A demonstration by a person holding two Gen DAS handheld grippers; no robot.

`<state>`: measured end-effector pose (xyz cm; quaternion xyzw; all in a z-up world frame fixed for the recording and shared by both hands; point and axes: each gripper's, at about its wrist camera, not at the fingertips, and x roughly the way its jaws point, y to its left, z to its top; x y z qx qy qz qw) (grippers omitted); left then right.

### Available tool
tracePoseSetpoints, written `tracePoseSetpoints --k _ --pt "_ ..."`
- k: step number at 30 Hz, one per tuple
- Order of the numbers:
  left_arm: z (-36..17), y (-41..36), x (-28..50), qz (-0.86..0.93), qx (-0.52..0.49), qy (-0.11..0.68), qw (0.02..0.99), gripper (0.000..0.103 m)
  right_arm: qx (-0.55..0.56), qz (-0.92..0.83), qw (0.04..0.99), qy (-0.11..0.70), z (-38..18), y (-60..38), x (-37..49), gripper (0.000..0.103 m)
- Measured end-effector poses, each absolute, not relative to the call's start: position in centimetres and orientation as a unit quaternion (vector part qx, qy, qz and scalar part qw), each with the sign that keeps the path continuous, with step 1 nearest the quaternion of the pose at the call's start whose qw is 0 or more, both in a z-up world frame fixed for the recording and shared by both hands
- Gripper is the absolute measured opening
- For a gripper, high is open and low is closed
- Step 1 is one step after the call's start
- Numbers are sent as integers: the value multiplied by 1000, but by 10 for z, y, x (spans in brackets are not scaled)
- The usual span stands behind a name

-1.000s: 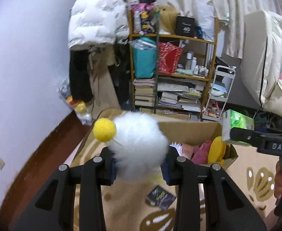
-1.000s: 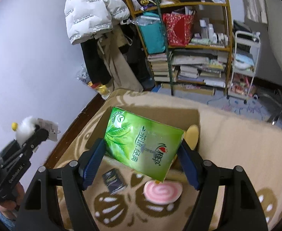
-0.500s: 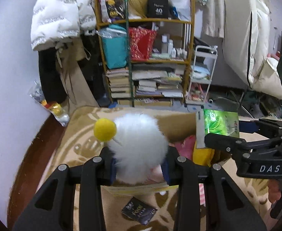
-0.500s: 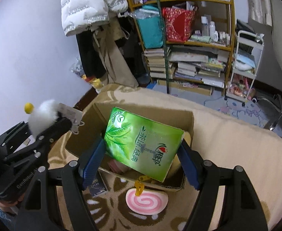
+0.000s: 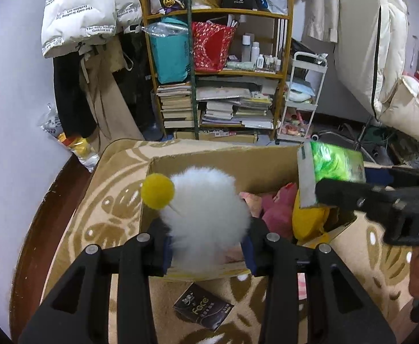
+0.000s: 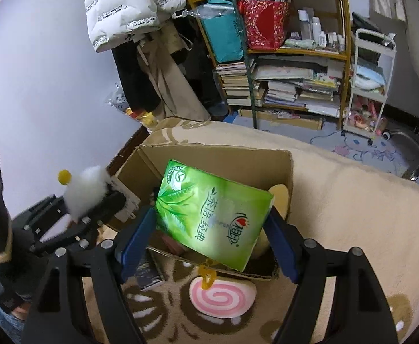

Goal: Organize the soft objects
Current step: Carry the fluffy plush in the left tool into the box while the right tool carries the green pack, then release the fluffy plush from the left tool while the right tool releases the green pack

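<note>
My left gripper (image 5: 208, 246) is shut on a white fluffy pompom toy (image 5: 206, 209) with a yellow ball, held above the near edge of an open cardboard box (image 5: 198, 160). My right gripper (image 6: 209, 229) is shut on a green tissue pack (image 6: 212, 215), held over the same box (image 6: 215, 154). The pack also shows at the right of the left wrist view (image 5: 335, 169). The pompom shows at the left of the right wrist view (image 6: 84, 189). Pink and yellow soft toys (image 5: 278, 209) lie inside the box.
The box stands on a beige patterned blanket (image 6: 352, 200). A dark tissue pack (image 5: 202, 311) and a pink swirl plush (image 6: 222, 298) lie on the blanket in front of the box. A cluttered bookshelf (image 5: 218, 86) and a white cart (image 5: 301, 100) stand behind.
Both grippers moved forward and over the box, each still holding its object. The box now sits directly under the pompom and the tissue pack.
</note>
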<state>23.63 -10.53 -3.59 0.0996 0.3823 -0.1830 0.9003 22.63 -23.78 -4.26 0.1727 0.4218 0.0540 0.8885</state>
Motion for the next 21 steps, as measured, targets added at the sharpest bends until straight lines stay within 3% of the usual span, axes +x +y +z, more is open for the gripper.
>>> tracePoseSetpoints --k 3,6,7,10,21 --pt "-40 -103 236 -165 110 397 896 40 192 63 888 413 -41 -241 225 83" --pt "-39 -96 230 -155 103 389 902 60 200 56 892 401 -35 -246 221 94" --pt "-38 -95 228 -154 103 387 903 60 200 54 894 397 -32 -247 220 96" --pt "-35 -90 225 -154 101 389 903 62 198 47 897 393 -25 -249 218 96" --pt "-7 -61 209 -137 66 362 920 97 193 39 900 389 -7 -254 197 97"
